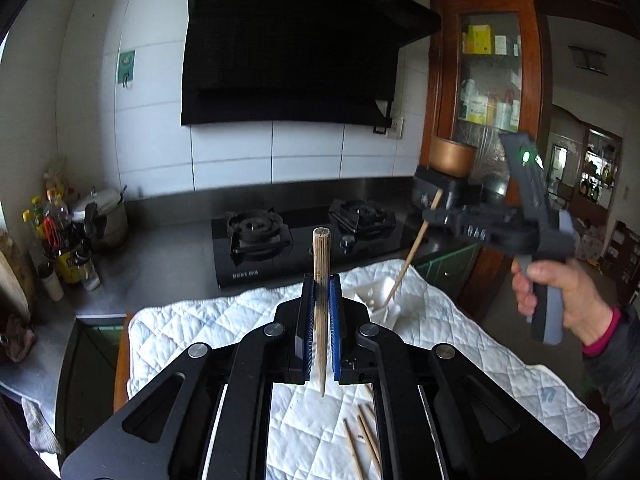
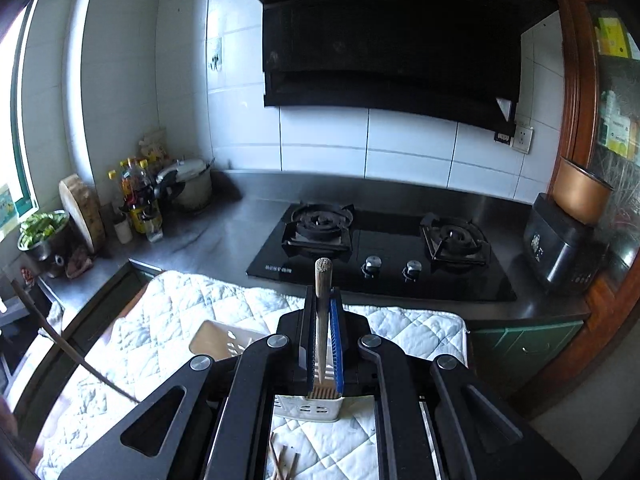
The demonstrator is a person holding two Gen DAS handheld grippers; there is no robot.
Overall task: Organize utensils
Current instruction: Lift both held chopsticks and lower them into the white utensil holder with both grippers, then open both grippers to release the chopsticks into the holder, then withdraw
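My left gripper (image 1: 320, 312) is shut on a wooden chopstick (image 1: 321, 264), held upright above the white quilted cloth (image 1: 200, 328). My right gripper (image 2: 322, 328) is shut on another chopstick (image 2: 322, 280), directly above a white utensil holder (image 2: 308, 406) with several chopstick ends inside. In the left wrist view the right gripper (image 1: 434, 200) holds its chopstick (image 1: 412, 256) slanted with the tip at the white holder (image 1: 384, 296). Loose chopsticks (image 1: 366, 436) lie on the cloth; they also show in the right wrist view (image 2: 284, 466).
A black two-burner gas hob (image 2: 380, 248) sits on the steel counter behind the cloth. Bottles (image 2: 138, 196), a pot and a chopping board stand at the far left. A black appliance (image 2: 560, 244) and copper pot are at the right. A wooden cabinet (image 1: 488, 80) stands beyond.
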